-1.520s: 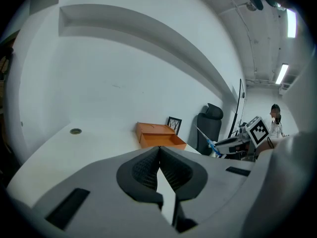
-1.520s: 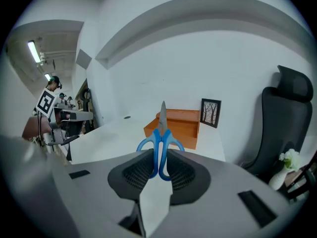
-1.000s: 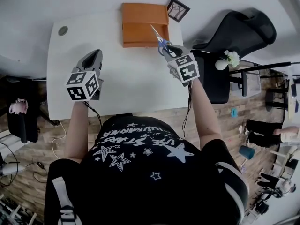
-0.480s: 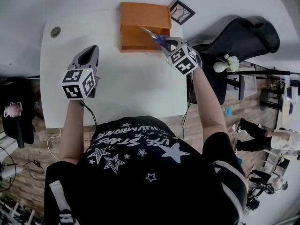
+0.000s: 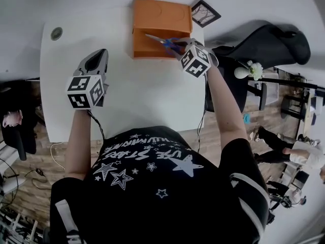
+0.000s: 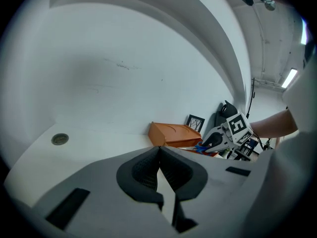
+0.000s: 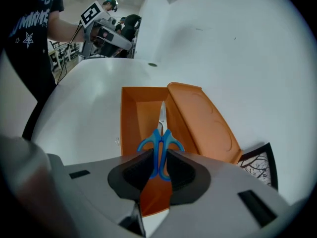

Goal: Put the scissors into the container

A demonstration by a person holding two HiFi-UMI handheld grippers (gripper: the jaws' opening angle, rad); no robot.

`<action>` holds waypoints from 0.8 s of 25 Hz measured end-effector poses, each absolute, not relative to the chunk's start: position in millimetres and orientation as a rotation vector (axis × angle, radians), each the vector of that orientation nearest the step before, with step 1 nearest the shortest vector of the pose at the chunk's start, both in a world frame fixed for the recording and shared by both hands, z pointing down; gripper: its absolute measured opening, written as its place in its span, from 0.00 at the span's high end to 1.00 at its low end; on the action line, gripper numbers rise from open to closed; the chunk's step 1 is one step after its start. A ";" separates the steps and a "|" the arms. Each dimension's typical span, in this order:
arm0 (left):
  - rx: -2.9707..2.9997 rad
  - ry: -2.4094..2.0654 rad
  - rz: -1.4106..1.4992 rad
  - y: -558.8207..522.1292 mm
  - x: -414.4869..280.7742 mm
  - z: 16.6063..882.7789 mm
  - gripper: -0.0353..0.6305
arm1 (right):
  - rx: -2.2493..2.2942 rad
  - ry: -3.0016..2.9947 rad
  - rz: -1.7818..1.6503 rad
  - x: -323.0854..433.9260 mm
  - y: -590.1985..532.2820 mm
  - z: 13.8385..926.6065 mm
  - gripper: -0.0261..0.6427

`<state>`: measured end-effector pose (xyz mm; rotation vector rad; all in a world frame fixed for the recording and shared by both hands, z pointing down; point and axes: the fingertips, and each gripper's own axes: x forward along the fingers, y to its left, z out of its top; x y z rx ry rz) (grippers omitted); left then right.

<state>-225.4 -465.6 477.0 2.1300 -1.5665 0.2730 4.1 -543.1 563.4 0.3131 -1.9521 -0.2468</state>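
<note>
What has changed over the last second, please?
The right gripper, jaws shut on the blue-handled scissors, moved forward and swung their blades leftward over the open orange plastic container. The left gripper, jaws shut and empty, stayed above the white table; the container did not move.

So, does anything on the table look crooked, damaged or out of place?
Only the picture frame at the far right corner of the table sits turned at an angle, beside the orange box. Nothing looks spilled or damaged; the right gripper holds the scissors straight.
</note>
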 end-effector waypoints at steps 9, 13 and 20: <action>2.083 -1.569 0.273 -466.9 -237.5 490.4 0.92 | 0.184 -1.884 -0.274 -10.9 -546.6 587.5 0.81; 2.071 -1.555 0.262 -467.6 -236.4 496.4 0.92 | 0.167 -1.871 -0.270 -12.1 -547.9 594.1 0.81; 2.069 -1.540 0.259 -469.3 -232.8 499.4 0.92 | 0.155 -1.842 -0.260 -10.0 -548.6 600.3 0.81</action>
